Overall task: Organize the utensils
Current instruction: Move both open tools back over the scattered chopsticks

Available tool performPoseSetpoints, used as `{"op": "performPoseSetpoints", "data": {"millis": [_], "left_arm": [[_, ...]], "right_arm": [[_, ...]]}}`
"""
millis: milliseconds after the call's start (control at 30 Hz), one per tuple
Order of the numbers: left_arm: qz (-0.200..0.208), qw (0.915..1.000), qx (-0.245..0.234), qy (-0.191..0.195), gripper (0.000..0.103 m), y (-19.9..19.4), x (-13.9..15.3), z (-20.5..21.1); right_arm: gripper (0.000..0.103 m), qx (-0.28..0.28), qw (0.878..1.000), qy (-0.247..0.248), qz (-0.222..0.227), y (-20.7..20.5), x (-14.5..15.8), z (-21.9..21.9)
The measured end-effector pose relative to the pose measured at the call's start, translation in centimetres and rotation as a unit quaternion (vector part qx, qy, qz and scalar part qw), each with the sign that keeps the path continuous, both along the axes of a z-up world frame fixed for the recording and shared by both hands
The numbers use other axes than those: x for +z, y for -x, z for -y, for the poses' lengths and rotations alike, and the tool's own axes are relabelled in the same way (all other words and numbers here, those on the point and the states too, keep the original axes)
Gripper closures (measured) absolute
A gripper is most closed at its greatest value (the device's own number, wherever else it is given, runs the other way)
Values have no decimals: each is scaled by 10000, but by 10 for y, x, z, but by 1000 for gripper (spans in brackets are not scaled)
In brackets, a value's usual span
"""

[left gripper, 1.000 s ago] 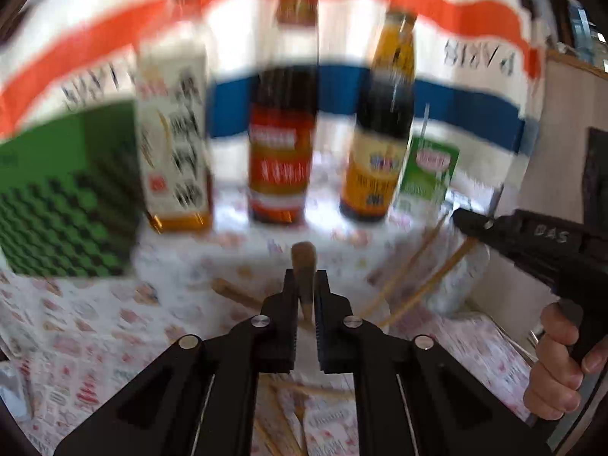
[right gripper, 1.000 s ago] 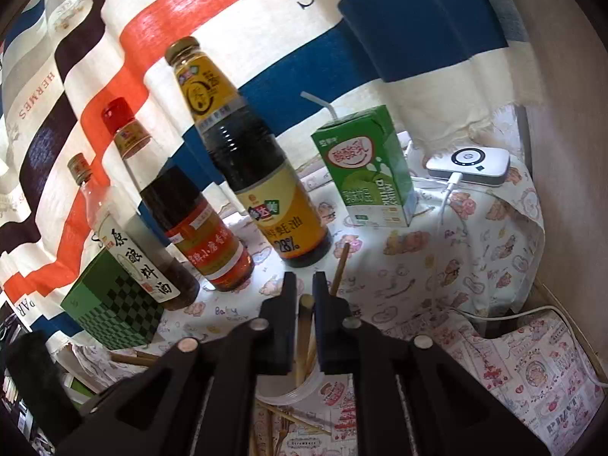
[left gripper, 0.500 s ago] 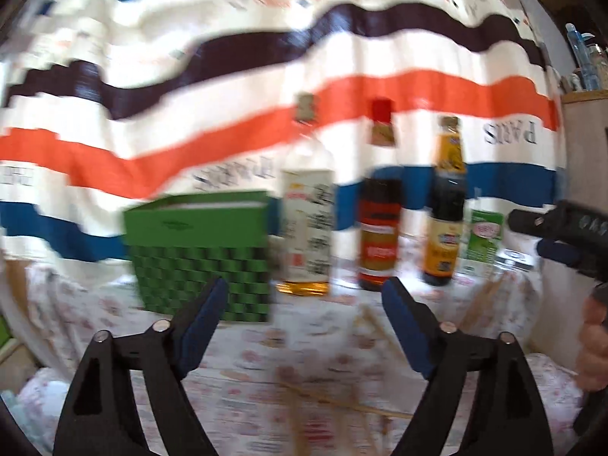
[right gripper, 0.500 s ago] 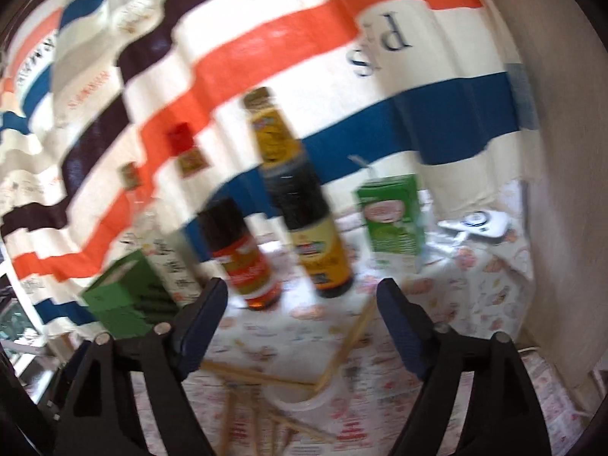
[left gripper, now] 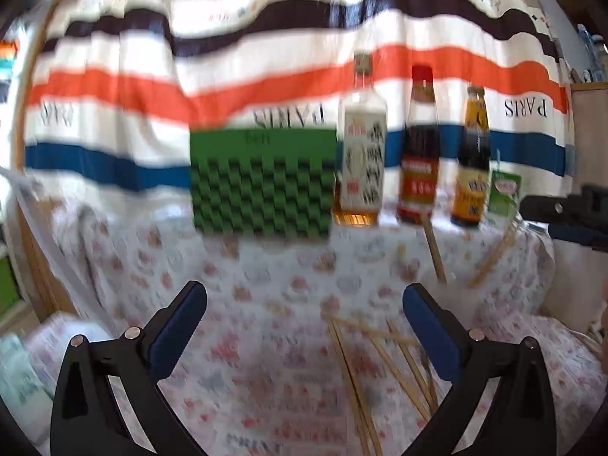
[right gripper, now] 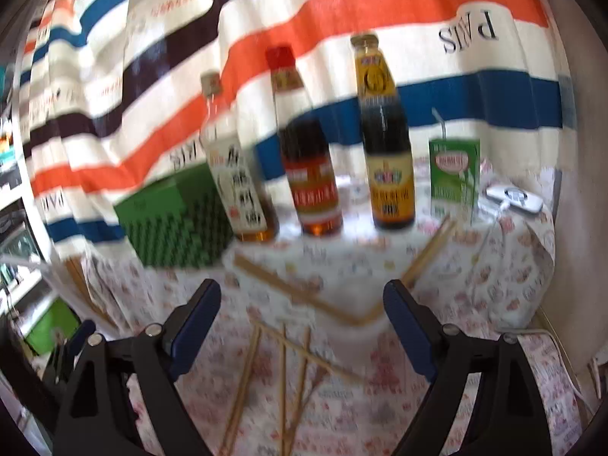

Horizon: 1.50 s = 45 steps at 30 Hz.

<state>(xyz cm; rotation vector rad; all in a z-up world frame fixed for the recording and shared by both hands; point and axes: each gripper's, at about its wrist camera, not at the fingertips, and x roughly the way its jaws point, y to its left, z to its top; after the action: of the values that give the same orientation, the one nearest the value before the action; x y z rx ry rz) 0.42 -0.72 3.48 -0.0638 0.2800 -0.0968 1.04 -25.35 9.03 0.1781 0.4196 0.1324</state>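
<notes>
A second ago each pair of tongs was pinched on a chopstick close above the white cup; both have since let go and pulled back, so the bottles look smaller and more of the striped cloth (left gripper: 266, 76) fills the frames. The left tongs (left gripper: 304, 323) have just been opening and now stand wide apart with nothing between the pads. The right tongs (right gripper: 302, 323) have also just been opening and are apart, empty.

In the left view, loose chopsticks (left gripper: 380, 361) lie on the printed tablecloth (left gripper: 247, 285) at lower right, just inside the right pad. More chopsticks (left gripper: 433, 250) stand slanted at right of centre, above that pad.

In the right view, the white cup (right gripper: 361, 332) sits between the pads, slightly right of centre, with chopsticks in the cup (right gripper: 296, 288) leaning out to the left and right. Scattered chopsticks (right gripper: 281, 380) lie crossed at lower centre. They are thin, pale wooden sticks, blurred.
</notes>
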Motion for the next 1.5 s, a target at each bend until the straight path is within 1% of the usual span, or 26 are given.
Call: {"op": "performPoseSetpoints", "data": {"millis": [33, 67, 100, 133, 167, 233, 300, 367, 400, 467, 500, 533, 600, 633, 767, 867, 1033, 1067, 1100, 1133, 1167, 1233, 1300, 1367, 1433, 1500], "left_arm": [[-205, 9992, -195, 277, 1, -4, -6, -5], [-503, 9962, -347, 621, 1, -10, -15, -11], [-769, 9930, -358, 817, 1, -16, -21, -15], [-874, 9915, -335, 909, 1, -20, -24, -17], [-894, 9912, -283, 936, 1, -22, -27, -18], [-962, 9920, -204, 795, 1, -27, -31, -18], [-1045, 9921, -33, 690, 1, -31, -36, -18], [-1154, 9912, 13, 643, 1, -34, -41, -19], [-1265, 9895, -37, 699, 1, -36, -43, -20], [-1648, 9822, -83, 901, 1, -44, -50, -26], [-1807, 9789, -43, 953, 1, -48, -53, -29], [-1869, 9777, 5, 959, 1, -50, -56, -31], [-1917, 9778, 124, 840, 1, -52, -59, -32], [-1964, 9773, 154, 783, 1, -53, -61, -31], [-2207, 9730, 69, 672, 1, -57, -66, -23], [-2277, 9721, 338, 447, 1, -55, -68, -17], [-2403, 9700, 74, 351, 1, -55, -70, -6], [-2528, 9669, 10, 356, 1, -57, -72, -4], [-2735, 9612, -9, 354, 2, -61, -77, -3], [-2886, 9568, -33, 353, 8, -63, -82, 0], [-2968, 9543, -89, 343, 14, -64, -85, 2], [-3075, 9507, -238, 332, 20, -66, -90, 7], [-3096, 9500, -327, 253, 25, -65, -91, 13], [-3055, 9515, -344, 79, 31, -62, -91, 20], [-3068, 9515, -199, -152, 33, -62, -93, 25], [-3069, 9514, -40, -250, 34, -61, -94, 26]], "right_arm": [[17, -12, 10000, 17, -70, 1, -5, 1], [17, -12, 9998, 27, -176, 3, -12, 0], [17, 28, 9995, -56, -316, 3, -22, 1], [17, 61, 9991, -140, -403, 1, -28, 1], [17, 86, 9983, -264, -519, -2, -37, 1], [17, 113, 9969, -358, -691, -8, -48, -1], [17, 301, 9948, -327, -919, -15, -60, -5], [17, 318, 9941, -171, -1023, -18, -70, -7], [17, 285, 9934, -40, -1107, -19, -76, -9], [17, 326, 9905, 55, -1332, -23, -84, -10], [17, 389, 9854, 45, -1659, -29, -91, -12], [17, 469, 9809, -6, -1886, -33, -97, -12], [17, 708, 9745, -222, -2117, -38, -106, -13], [17, 735, 9730, -219, -2178, -40, -109, -13], [17, 560, 9727, 75, -2253, -43, -117, -15], [17, 464, 9727, 131, -2271, -45, -118, -13], [17, 327, 9723, 302, -2295, -48, -117, -12], [17, 339, 9714, 302, -2329, -49, -118, -12], [17, 348, 9708, 305, -2356, -50, -119, -11], [17, 315, 9701, 318, -2386, -51, -120, -10], [17, 239, 9700, 321, -2396, -52, -120, -8], [17, 149, 9704, 296, -2393, -53, -121, -4], [17, 164, 9686, 258, -2467, -54, -124, -3], [17, 192, 9673, 198, -2520, -55, -126, -3], [17, 197, 9669, 240, -2531, -55, -126, -5], [17, 121, 9673, 327, -2512, -55, -126, -6]]}}
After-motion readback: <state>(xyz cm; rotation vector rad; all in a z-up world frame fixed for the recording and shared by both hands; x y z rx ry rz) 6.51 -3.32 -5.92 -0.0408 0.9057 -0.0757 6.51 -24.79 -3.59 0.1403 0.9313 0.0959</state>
